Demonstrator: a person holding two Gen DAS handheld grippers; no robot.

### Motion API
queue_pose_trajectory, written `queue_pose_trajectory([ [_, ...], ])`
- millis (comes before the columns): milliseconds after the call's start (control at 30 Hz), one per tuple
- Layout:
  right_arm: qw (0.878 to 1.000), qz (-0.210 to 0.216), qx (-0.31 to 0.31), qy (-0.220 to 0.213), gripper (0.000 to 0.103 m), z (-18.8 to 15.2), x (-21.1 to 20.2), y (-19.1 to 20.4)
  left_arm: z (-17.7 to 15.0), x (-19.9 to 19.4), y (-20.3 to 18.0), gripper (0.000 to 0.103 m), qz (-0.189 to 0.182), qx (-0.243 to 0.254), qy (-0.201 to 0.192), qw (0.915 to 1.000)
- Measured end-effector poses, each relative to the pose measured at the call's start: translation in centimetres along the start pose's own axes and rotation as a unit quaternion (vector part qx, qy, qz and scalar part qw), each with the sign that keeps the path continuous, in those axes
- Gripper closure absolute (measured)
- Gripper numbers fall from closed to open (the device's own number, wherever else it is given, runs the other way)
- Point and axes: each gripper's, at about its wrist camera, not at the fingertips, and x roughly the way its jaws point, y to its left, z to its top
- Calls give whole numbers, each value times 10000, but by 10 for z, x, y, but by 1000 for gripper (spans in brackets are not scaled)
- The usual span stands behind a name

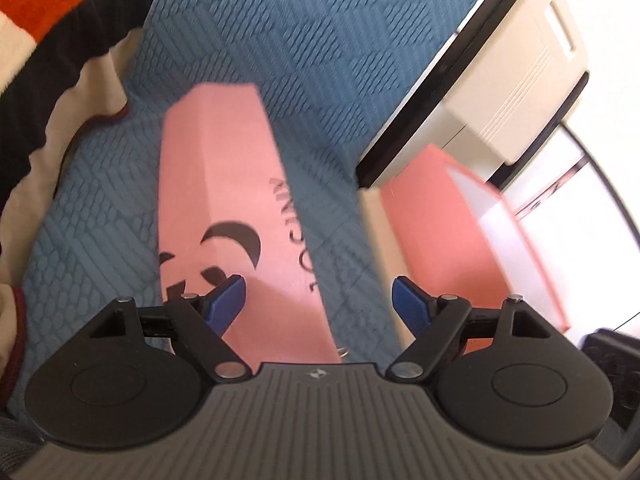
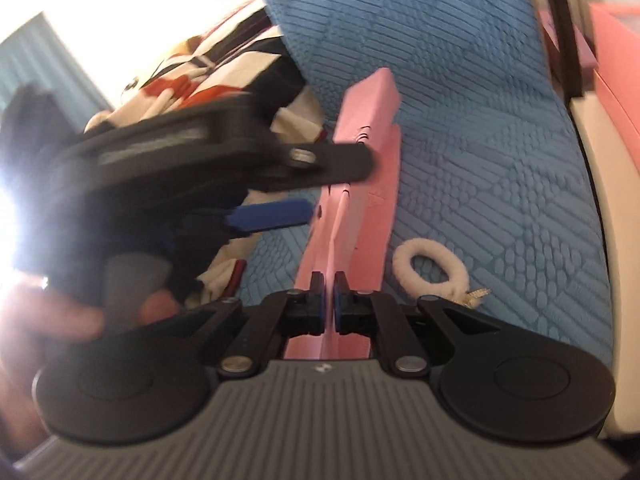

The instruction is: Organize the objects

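Covering the bed, a blue quilted cover [image 1: 320, 40] carries a pink box [image 1: 216, 184]. Right tongs [image 2: 328, 300] are clamped on the box's thin edge; left tongs [image 1: 318, 300] gape wide, empty, over it. A white fluffy hair tie [image 2: 432, 272] lies just beside the box.

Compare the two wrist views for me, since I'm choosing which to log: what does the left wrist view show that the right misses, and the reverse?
Only the left wrist view: black printed lettering on the flat pink paper bag and the open left gripper.

Only the right wrist view: a white fluffy hair tie and the right gripper shut on the bag's edge.

Both: the bag, the blue quilted cover and a striped blanket.
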Motion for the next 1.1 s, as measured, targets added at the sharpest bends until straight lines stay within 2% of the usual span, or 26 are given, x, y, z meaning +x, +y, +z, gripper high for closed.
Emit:
queue_pose_trajectory([
  [33,9999,-4,-105,4,96,0,0,2,-1,2,0,20,78,31,33,10000],
  [67,9998,-18,-196,21,96,-1,0,4,-1,2,1,25,125,31,46,9999],
  [133,9997,-21,-218,80,95,-2,1,5,-2,6,8,39,251,-76,113,9996],
  [200,9999,-25,-129,111,95,-2,1,2,0,8,14,58,399,-219,159,9988],
  [233,9999,-73,-89,116,94,-2,1,2,0,9,17,62,462,-295,179,9983],
  [267,9999,-83,-41,114,94,-2,0,1,-1,8,19,73,533,-333,184,9979],
  [367,9995,-36,293,65,92,-2,-5,-7,1,4,22,83,625,-401,95,9972],
  [400,9989,3,465,53,91,-2,-7,-11,1,2,23,86,610,-442,66,9971],
  [467,9967,51,809,-3,73,-2,-11,-20,1,-2,24,90,618,-516,5,9967],
  [533,9943,-46,1060,-51,66,1,-17,-31,1,-6,25,91,646,-577,-65,9962],
  [633,9887,-88,1489,-145,66,3,-23,-47,2,-11,25,92,668,-607,-163,9958],
  [733,9843,34,1762,90,66,0,-13,-54,3,-13,24,93,665,-605,-195,9958],
  [900,9849,145,1659,476,67,-6,15,-43,3,-13,23,93,699,-578,-184,9957],
  [1000,9875,60,1513,441,71,-6,23,-37,2,-14,23,93,728,-590,-184,9954],
  [1100,9860,26,1619,395,80,-3,32,-38,1,-14,24,93,742,-620,-191,9951],
])
